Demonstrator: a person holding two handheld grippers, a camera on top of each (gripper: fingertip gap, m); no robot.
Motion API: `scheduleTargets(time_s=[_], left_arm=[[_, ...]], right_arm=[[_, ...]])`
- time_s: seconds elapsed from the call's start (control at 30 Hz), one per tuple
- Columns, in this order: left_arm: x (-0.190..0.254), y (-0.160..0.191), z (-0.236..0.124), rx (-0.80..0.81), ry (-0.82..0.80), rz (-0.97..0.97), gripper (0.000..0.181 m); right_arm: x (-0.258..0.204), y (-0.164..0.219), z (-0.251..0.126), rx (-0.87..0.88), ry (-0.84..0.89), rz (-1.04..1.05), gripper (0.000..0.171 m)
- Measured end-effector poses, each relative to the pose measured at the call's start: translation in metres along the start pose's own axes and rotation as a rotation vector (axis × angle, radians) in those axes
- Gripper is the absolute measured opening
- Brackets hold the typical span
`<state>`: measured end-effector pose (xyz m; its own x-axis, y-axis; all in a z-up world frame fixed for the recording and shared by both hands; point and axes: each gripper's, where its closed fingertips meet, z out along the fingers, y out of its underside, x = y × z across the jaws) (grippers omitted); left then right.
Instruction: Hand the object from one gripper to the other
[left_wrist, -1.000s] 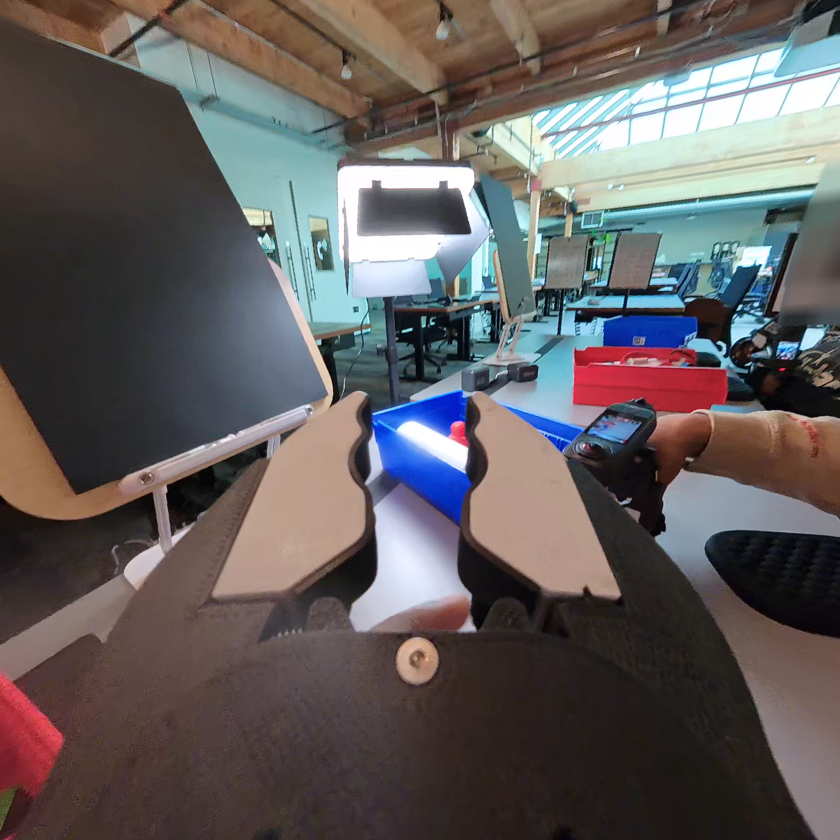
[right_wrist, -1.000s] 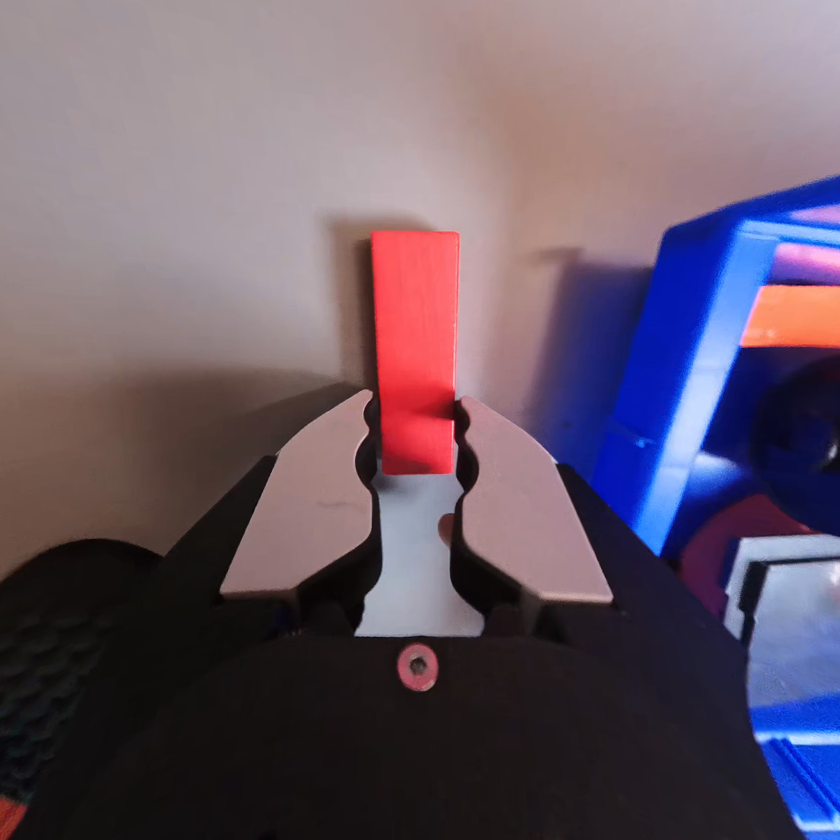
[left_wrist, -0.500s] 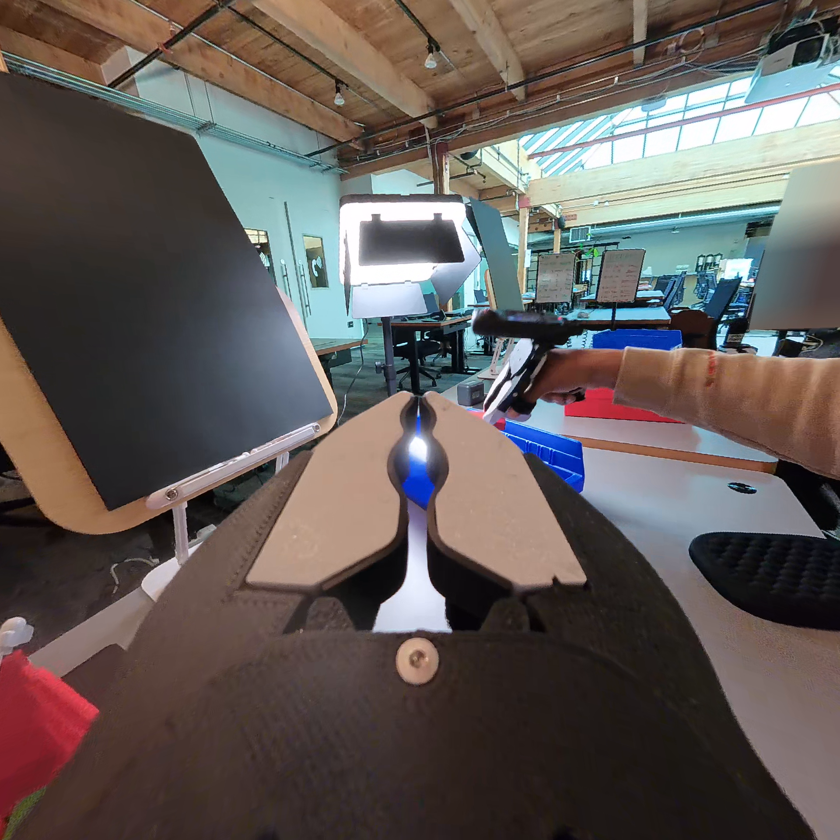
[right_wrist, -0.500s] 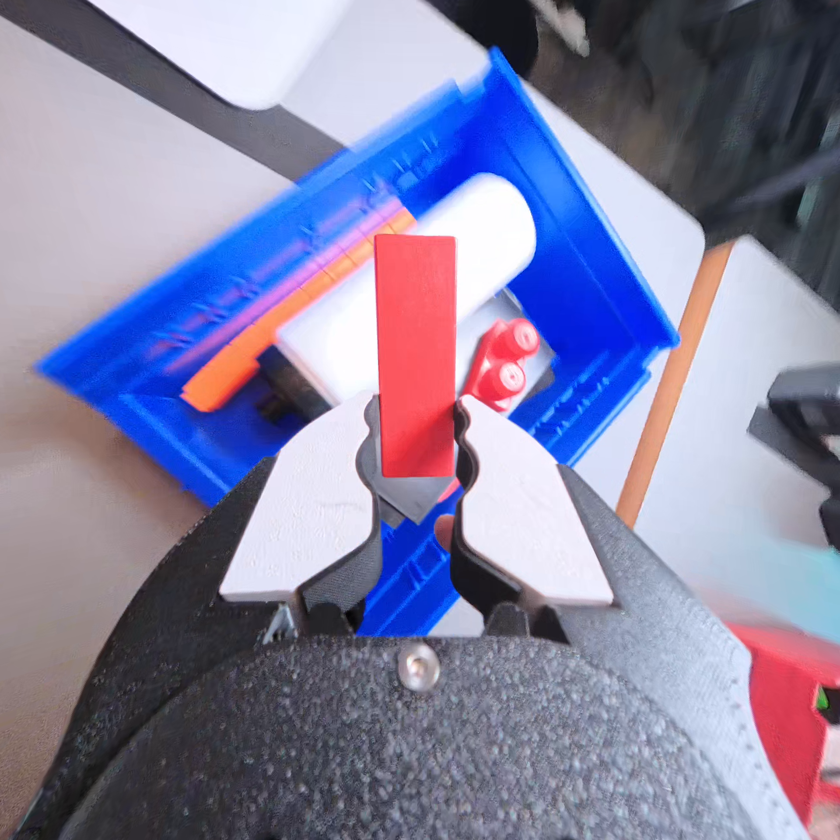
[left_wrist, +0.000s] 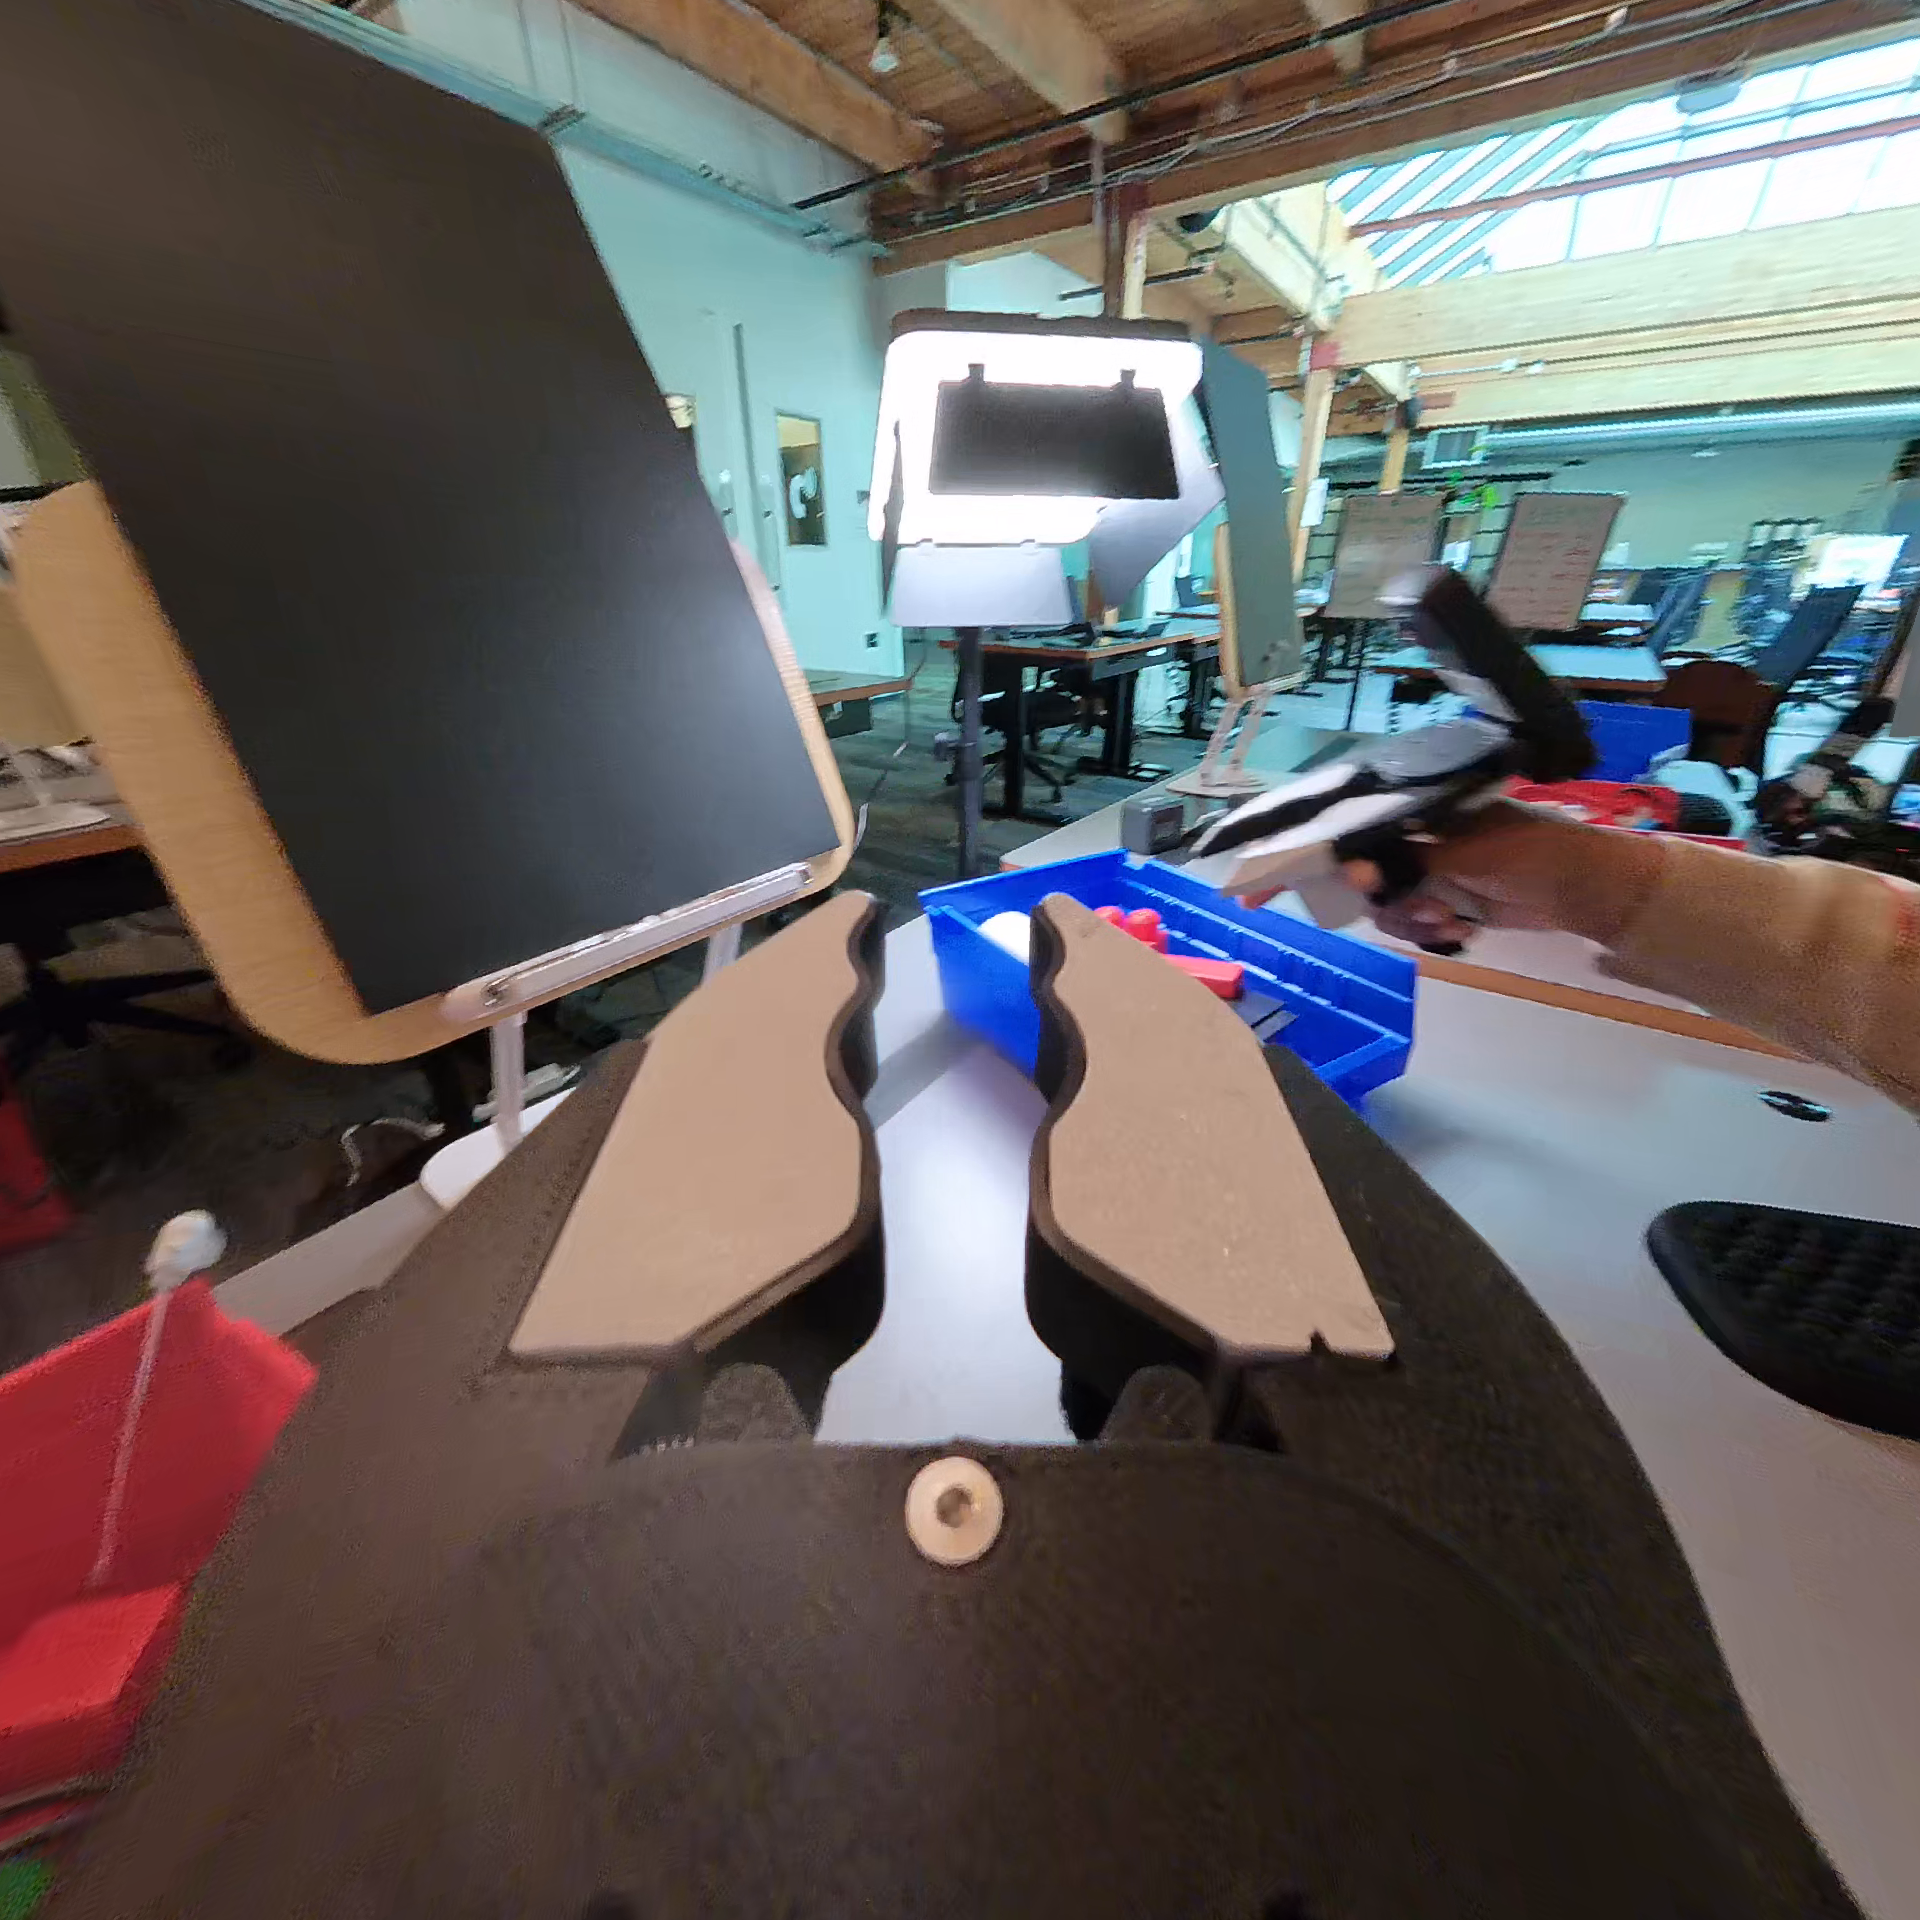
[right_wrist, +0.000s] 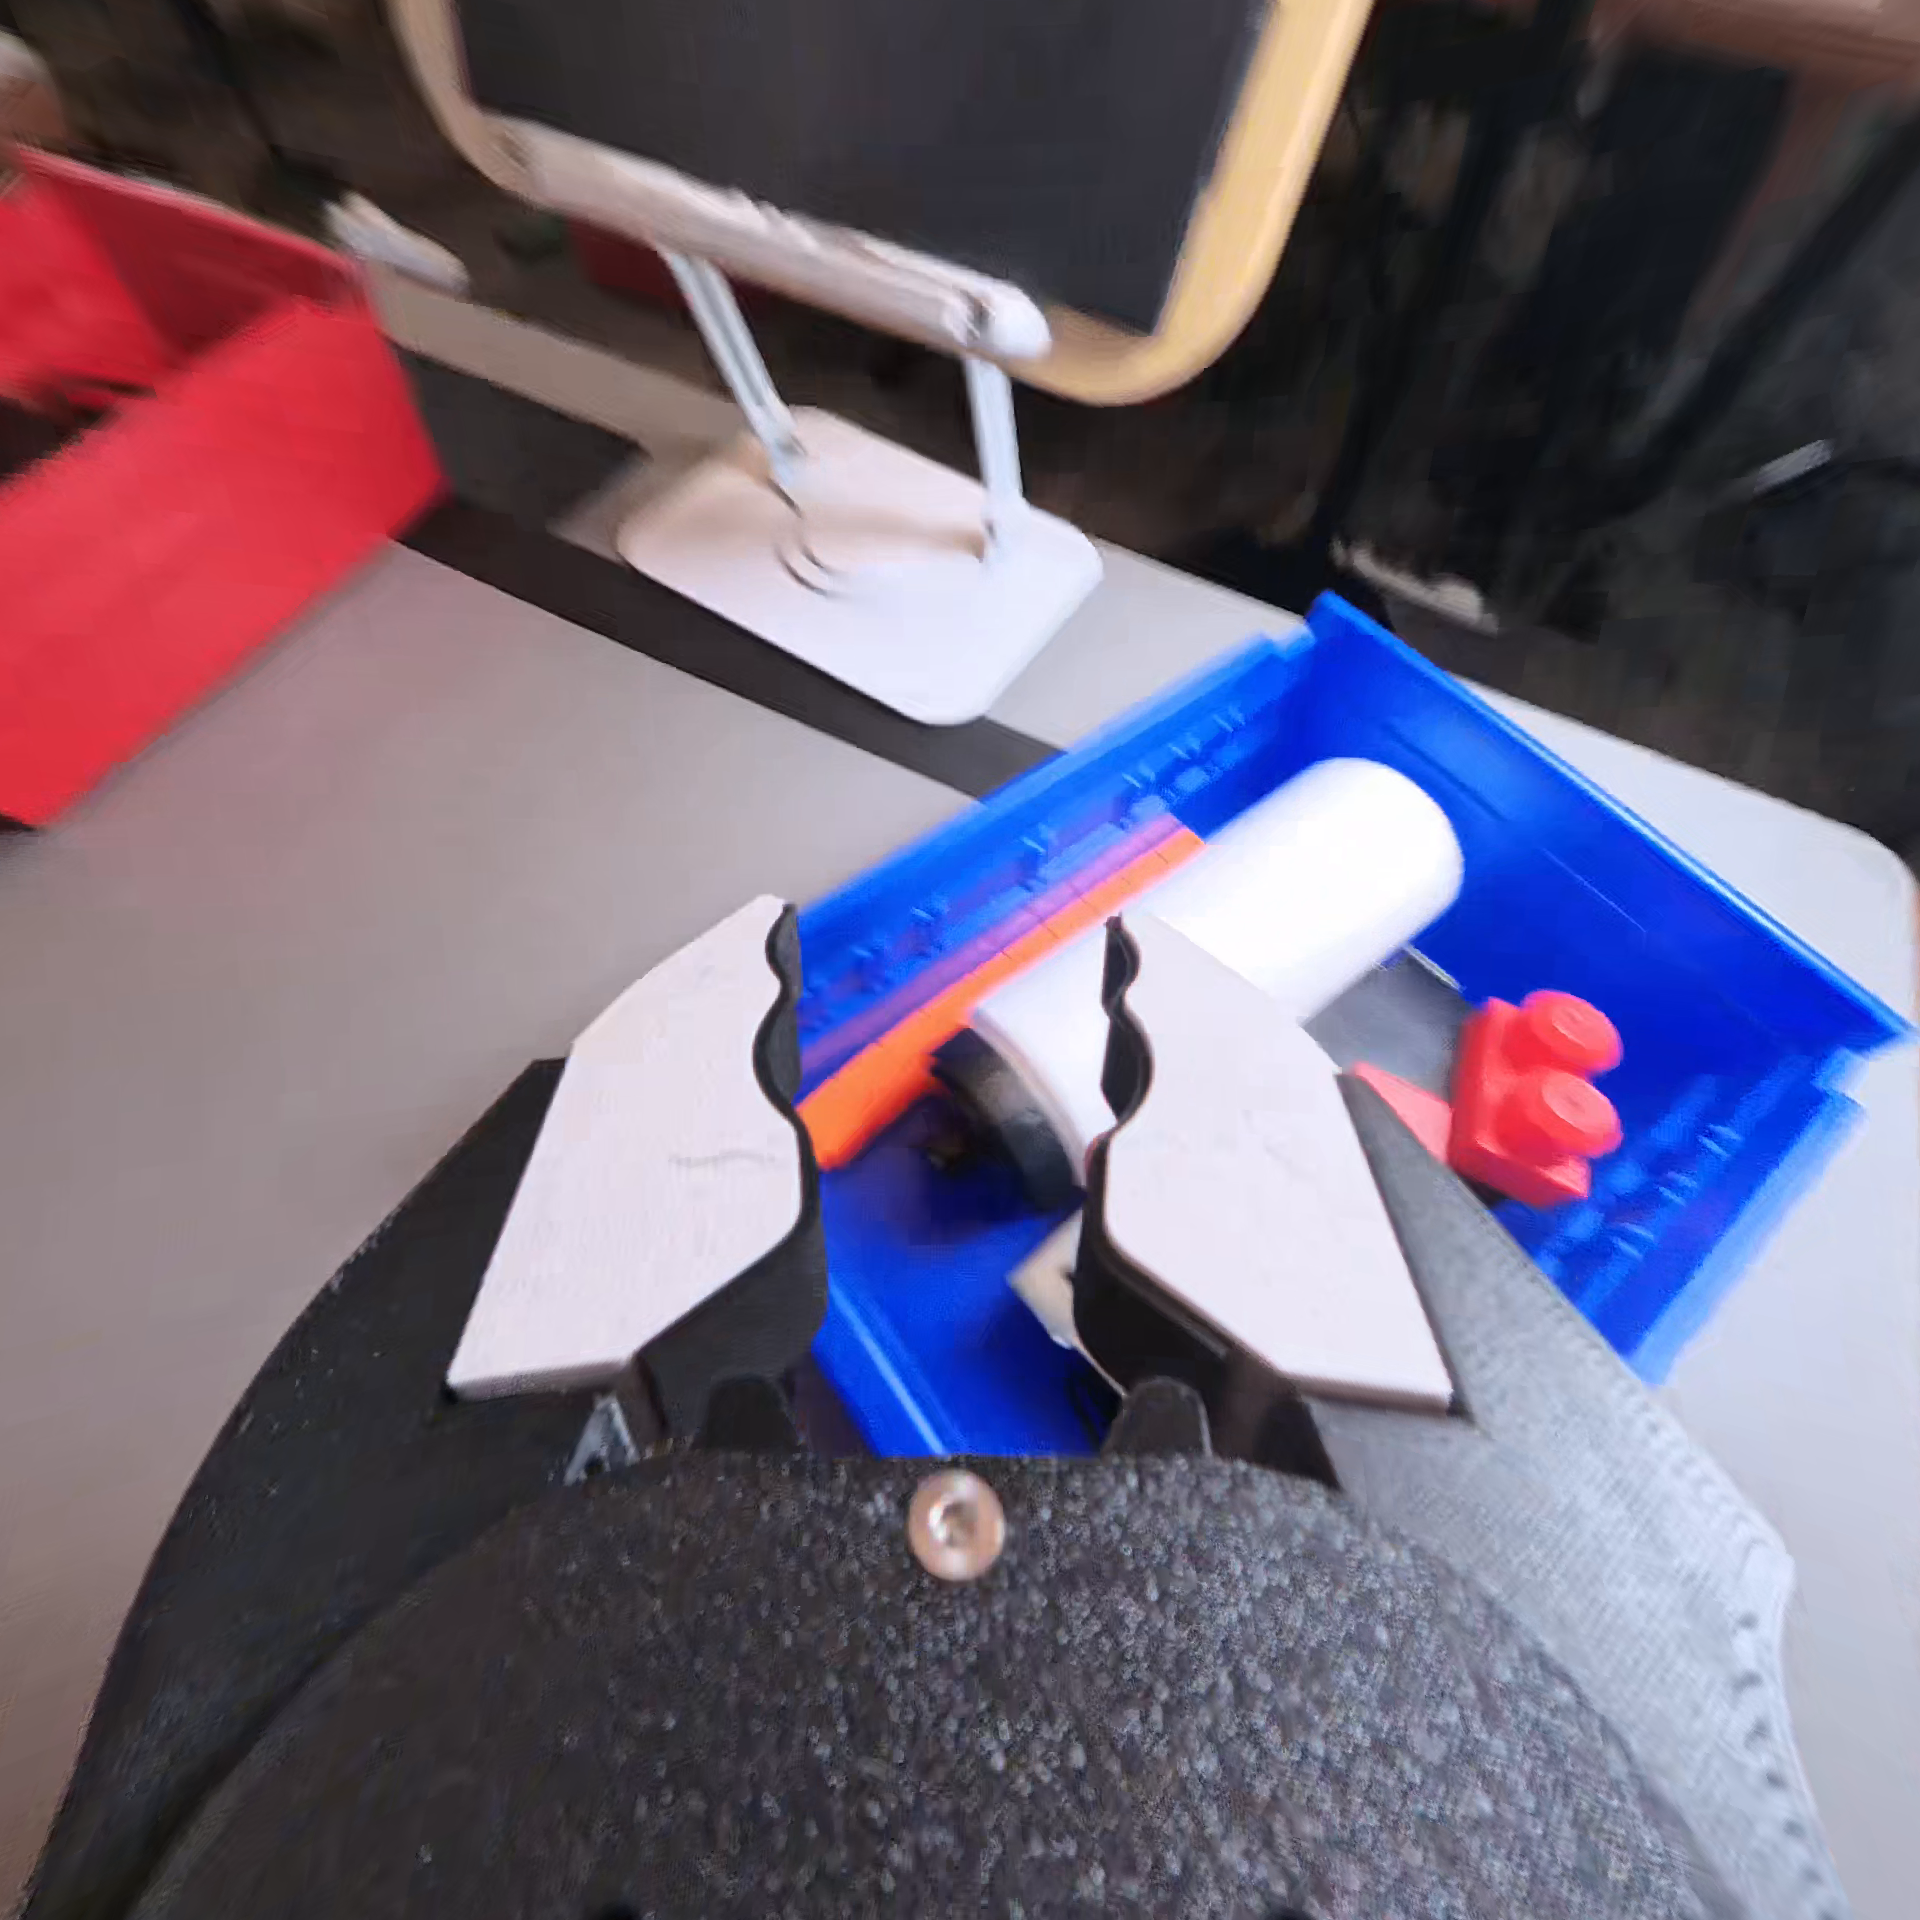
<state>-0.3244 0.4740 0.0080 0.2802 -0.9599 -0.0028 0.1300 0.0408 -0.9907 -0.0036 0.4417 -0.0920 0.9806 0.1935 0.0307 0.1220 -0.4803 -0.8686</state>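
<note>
Open workshop space with timber beams lies beyond a pale grey surface (left_wrist: 1558, 1122). Off its far-left edge a large black board (left_wrist: 364, 520) leans on a white stand. A blue bin (right_wrist: 1714, 935) sits near the far rounded corner of the surface, and a red bin (right_wrist: 187, 499) stands well apart, past the left edge.

The left gripper (left_wrist: 956, 914) hovers low over the surface, short of the bin, its fingers apart with nothing between them. The right gripper (right_wrist: 951, 925) hangs above the bin's near end, its fingers also spread and empty, so no object is in hand for passing.

Candidate objects lie inside the bin: a white cylinder (right_wrist: 1309, 894) along the middle, an orange strip (right_wrist: 904, 1070) against the left wall, and a red studded brick (right_wrist: 1538, 1091) toward the right wall. A flat red piece shows just beside the brick, half hidden by a finger.

The step in hand looks like a fresh pick. It would go best if the right gripper squares up over one item, descends straight, and closes across its narrow side near one end. That leaves a free length for the left fingers to take. Motion blur suggests slowing down first.
</note>
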Motion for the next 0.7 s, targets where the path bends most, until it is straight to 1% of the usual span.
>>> scheduleTargets(time_s=[0.07,0.17,0.23,0.27,0.3,0.33,0.43,0.5,0.53,0.6,0.7], left_arm=[[-0.013,0.001,-0.005,-0.029,-0.060,0.009,0.031],[-0.043,0.000,-0.023,-0.078,-0.170,0.022,0.026],[-0.072,0.005,-0.037,-0.149,-0.257,0.015,0.023],[-0.088,0.011,-0.044,-0.204,-0.294,0.018,0.021],[-0.105,0.020,-0.050,-0.282,-0.327,0.021,0.021],[-0.121,0.032,-0.056,-0.380,-0.351,0.023,0.021],[-0.163,0.079,-0.072,-0.692,-0.391,-0.008,0.027],[-0.183,0.109,-0.076,-0.866,-0.393,-0.006,0.030],[-0.192,0.124,-0.076,-0.939,-0.393,-0.009,0.031],[-0.209,0.151,-0.070,-1.037,-0.392,-0.044,0.033],[-0.235,0.188,-0.056,-1.132,-0.428,-0.078,0.037]], right_arm=[[-0.037,-0.002,-0.010,0.144,-0.062,-0.025,0.056],[-0.085,0.020,-0.014,0.257,-0.099,-0.089,0.048],[-0.114,0.042,-0.010,0.280,-0.133,-0.117,0.032],[-0.128,0.053,-0.007,0.292,-0.166,-0.121,0.020],[-0.139,0.061,-0.005,0.313,-0.195,-0.120,0.007],[-0.149,0.067,-0.002,0.335,-0.219,-0.119,0.000],[-0.167,0.080,0.006,0.407,-0.269,-0.147,0.000],[-0.179,0.079,0.001,0.428,-0.317,-0.199,0.000],[-0.181,0.077,-0.002,0.452,-0.313,-0.220,0.000],[-0.186,0.081,-0.002,0.451,-0.324,-0.238,0.000],[-0.189,0.091,0.002,0.415,-0.327,-0.245,0.000]])
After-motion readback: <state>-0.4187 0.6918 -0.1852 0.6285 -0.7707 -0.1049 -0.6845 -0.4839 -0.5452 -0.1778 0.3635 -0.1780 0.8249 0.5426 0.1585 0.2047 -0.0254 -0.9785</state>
